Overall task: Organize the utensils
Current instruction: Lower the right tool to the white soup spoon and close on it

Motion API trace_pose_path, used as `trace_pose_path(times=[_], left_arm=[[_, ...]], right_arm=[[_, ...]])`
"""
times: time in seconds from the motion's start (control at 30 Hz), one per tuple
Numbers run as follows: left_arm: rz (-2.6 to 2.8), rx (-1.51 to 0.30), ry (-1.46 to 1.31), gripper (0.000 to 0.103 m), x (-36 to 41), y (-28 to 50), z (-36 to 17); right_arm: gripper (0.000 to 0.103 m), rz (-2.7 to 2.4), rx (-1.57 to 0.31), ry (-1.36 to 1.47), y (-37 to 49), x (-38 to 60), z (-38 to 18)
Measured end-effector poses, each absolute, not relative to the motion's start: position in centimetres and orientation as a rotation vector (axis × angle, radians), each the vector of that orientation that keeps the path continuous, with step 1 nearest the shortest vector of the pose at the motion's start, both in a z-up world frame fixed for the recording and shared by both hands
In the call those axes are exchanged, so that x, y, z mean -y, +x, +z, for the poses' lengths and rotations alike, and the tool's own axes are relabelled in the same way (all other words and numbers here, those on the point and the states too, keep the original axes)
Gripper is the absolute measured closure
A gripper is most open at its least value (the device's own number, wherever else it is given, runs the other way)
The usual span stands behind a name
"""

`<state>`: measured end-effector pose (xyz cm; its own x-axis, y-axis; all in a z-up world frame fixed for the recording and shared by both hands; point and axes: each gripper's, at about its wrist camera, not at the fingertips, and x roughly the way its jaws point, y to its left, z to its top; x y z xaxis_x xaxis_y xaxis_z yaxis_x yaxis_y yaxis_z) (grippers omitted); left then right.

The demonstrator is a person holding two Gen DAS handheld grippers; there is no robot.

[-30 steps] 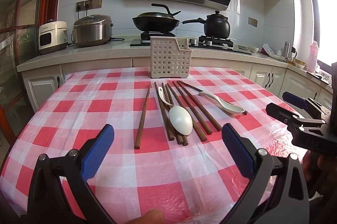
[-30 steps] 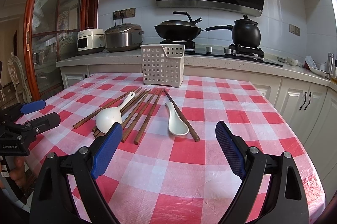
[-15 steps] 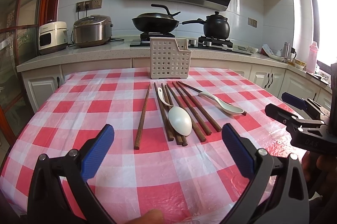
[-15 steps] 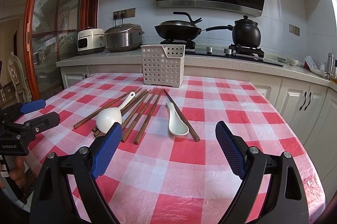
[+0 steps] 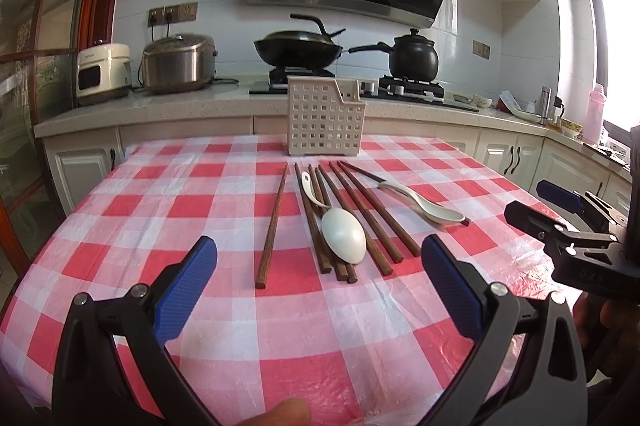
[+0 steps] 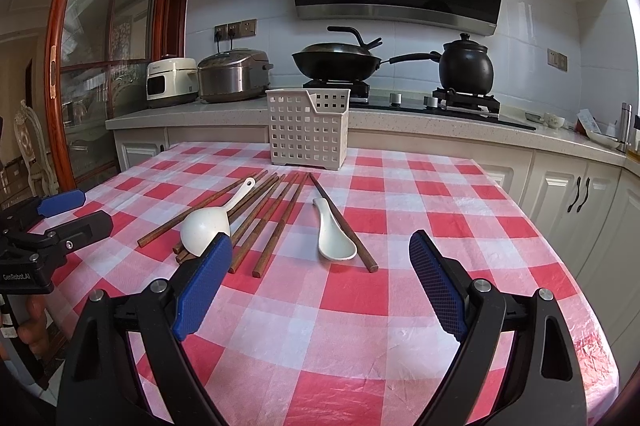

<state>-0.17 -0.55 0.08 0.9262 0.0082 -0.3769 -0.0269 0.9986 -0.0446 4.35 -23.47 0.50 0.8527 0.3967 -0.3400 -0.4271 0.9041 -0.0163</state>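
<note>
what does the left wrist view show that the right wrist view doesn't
Only the left wrist view shows the pink bottle by the bright window, and the right claw from outside.

Only the right wrist view shows the wood-framed glass door, and the left claw from outside.

Both show the white perforated plastic basket, the brown wooden chopsticks and two white ceramic spoons on the red checked tablecloth.

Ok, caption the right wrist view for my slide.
Open right claw faces chopsticks, two white spoons and a basket.
</note>
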Motion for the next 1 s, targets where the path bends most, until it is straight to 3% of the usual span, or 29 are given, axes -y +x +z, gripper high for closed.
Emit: trace_pose_path(times=[0.37, 0.63, 0.73, 0.8, 0.93, 1.0], left_arm=[[-0.022, -0.496, -0.080, 0.004, 0.2, 4.5, 1.5], [-0.019, -0.610, -0.194, 0.006, -2.0, 11.6, 2.4], [-0.047, -0.692, -0.231, 0.019, -3.0, 15.1, 1.7], [-0.054, -0.752, -0.238, 0.035, -3.4, 17.5, 0.9], [-0.056, -0.811, -0.225, 0.045, -3.9, 20.9, -0.6], [-0.061, -0.832, -0.225, 0.055, -4.0, 22.3, -1.1]], right_arm=[[0.019, 0.424, -0.489, -0.115, 9.5, 21.7, 1.4], [0.019, 0.426, -0.709, -0.176, 17.3, 19.8, 0.1], [0.019, 0.444, -0.782, -0.204, 20.1, 18.6, -0.8], [0.021, 0.451, -0.803, -0.224, 21.4, 18.0, -1.0], [0.035, 0.456, -0.826, -0.243, 23.1, 17.2, -1.3], [0.039, 0.457, -0.838, -0.259, 23.7, 16.8, -1.4]])
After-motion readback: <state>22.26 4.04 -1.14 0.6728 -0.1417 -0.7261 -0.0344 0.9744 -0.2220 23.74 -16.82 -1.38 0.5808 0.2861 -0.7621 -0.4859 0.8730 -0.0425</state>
